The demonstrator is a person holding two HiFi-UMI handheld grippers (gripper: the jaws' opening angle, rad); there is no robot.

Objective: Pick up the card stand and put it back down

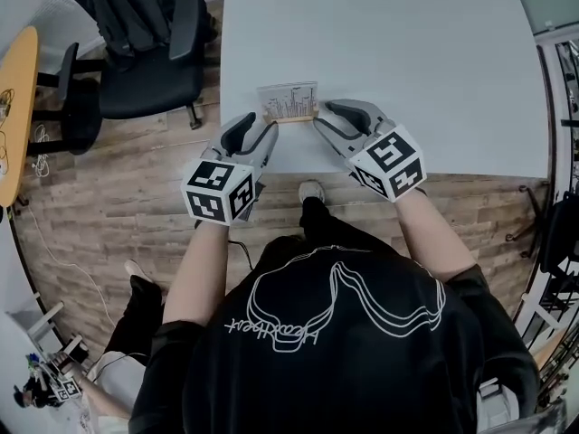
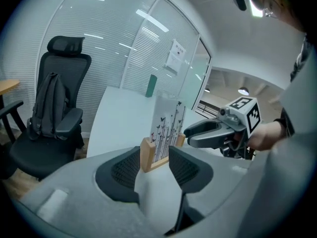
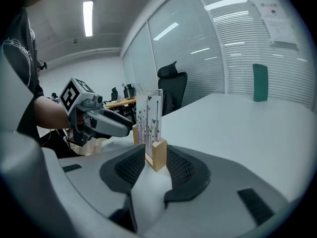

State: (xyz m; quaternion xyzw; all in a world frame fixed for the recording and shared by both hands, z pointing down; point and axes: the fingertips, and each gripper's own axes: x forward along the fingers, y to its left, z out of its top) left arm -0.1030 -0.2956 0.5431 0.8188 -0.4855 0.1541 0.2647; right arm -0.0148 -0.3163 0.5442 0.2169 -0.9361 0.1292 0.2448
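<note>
The card stand [image 1: 288,103] is a clear upright panel with a printed card, set in a wooden base, and it rests on the white table [image 1: 389,52] near the front edge. My left gripper [image 1: 264,127] is at its left end, jaws open around the wooden end block [image 2: 146,154], with a gap showing on one side. My right gripper [image 1: 327,116] is at the right end, and its jaws stand open around the other block [image 3: 158,153]. In each gripper view the opposite gripper shows beyond the stand: the right gripper [image 2: 208,133] and the left gripper [image 3: 111,123].
A black office chair [image 1: 149,52] with a backpack stands left of the table on the wooden floor. A round wooden desk [image 1: 14,107] is at the far left. A green upright object [image 2: 151,85] stands at the table's far side by the glass wall.
</note>
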